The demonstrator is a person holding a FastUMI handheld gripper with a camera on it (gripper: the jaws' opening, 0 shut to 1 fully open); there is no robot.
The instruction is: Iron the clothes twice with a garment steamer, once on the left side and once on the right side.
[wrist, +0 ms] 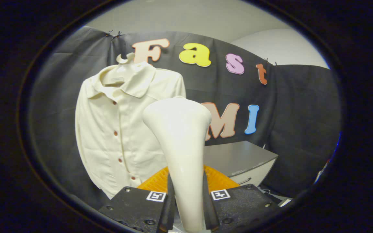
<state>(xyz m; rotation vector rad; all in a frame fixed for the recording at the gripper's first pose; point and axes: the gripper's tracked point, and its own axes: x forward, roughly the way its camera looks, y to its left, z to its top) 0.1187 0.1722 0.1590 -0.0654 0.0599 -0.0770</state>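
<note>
A cream short-sleeved shirt (115, 129) with small brown buttons hangs on a pale hanger (125, 58) against the booth's black wall. My gripper (188, 197) is shut on the handle of a white garment steamer (181, 139). The steamer rises between the fingers, and its wide head stands in front of the shirt's right half, covering part of it. Whether the head touches the cloth cannot be told.
An orange ribbed object (217, 179) lies just beyond the fingers, behind the steamer handle. A grey-topped cabinet (238, 158) with a white drawer front stands to the right of the shirt, below the wall cloth.
</note>
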